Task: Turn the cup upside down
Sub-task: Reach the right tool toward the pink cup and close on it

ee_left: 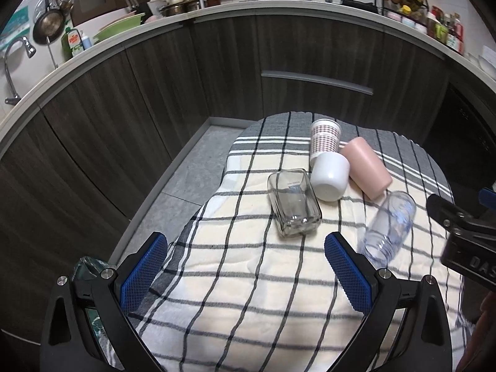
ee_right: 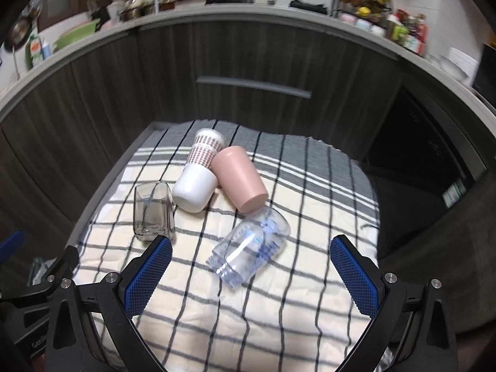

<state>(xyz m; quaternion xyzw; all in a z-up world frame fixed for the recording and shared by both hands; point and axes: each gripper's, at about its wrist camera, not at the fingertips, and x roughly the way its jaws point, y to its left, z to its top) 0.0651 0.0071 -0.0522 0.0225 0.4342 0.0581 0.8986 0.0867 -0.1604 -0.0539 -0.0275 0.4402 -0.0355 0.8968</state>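
Nearest the right tool (ee_right: 251, 274), whose blue pads are spread apart and empty, a clear plastic cup (ee_right: 250, 246) is found lying on its side on the checked cloth (ee_right: 279, 325), just ahead between the pads, long axis slanted, mouth toward the camera. The left tool (ee_left: 246, 274), likewise spread, is judged farther off.
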